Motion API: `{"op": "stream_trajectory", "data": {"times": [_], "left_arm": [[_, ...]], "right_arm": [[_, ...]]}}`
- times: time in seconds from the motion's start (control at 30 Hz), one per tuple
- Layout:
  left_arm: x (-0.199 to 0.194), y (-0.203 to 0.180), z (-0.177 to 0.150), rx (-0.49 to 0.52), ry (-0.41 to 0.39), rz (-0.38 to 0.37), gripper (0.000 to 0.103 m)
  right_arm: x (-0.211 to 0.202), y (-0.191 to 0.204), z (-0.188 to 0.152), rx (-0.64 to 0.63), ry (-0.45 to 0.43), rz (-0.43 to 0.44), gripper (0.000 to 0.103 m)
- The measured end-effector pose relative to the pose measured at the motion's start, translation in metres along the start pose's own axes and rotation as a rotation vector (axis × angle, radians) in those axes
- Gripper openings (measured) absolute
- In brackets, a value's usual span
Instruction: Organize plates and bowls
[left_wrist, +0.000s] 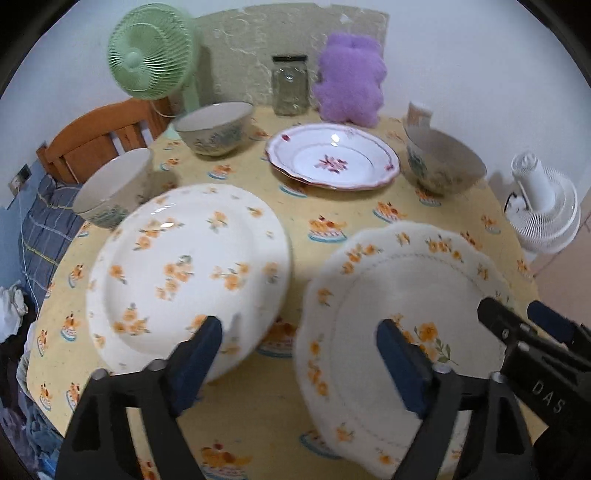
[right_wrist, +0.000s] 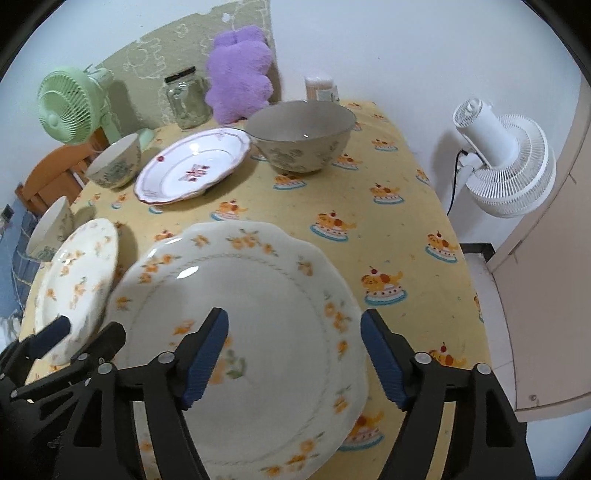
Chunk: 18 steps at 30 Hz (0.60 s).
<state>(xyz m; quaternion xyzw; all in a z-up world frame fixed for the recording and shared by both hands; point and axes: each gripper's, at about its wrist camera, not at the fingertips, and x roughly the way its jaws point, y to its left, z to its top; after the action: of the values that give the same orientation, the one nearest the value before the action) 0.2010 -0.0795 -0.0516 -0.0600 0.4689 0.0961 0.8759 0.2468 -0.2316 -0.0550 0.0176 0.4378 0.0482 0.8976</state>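
Left wrist view: my left gripper (left_wrist: 299, 363) gapes wide, holding nothing. Round plate (left_wrist: 188, 273) at 11 o'clock, its near rim by my left pad. Risk: the plate looks tilted; it may slide.

Right wrist view: right gripper (right_wrist: 295, 362) wide, empty. Scalloped plate (right_wrist: 243, 332) lies beneath and between the jaws; a clipped rim could tip it.

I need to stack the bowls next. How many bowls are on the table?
3. One bowl at the left edge, one at the back left by the green fan, one at the back right. None seems hidden.
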Motion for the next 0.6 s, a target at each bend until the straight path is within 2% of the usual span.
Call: {"op": "stream_trajectory", "data": {"times": [0.23,0.4,0.6], "left_arm": [[-0.004,0.045,0.004,0.023,0.013,-0.025,0.089],[-0.013,0.082,0.006,0.07,-0.024,-0.028,0.089],[-0.004,0.128,0.024,0.067,-0.025,-0.043,0.088]], "right_arm": [[-0.014,0.045,-0.003,0.038,-0.014,-0.022,0.081],[-0.019,0.088,-0.001,0.055,-0.033,-0.016,0.081],[-0.019,0.139,0.003,0.056,-0.06,-0.038,0.081]]}}
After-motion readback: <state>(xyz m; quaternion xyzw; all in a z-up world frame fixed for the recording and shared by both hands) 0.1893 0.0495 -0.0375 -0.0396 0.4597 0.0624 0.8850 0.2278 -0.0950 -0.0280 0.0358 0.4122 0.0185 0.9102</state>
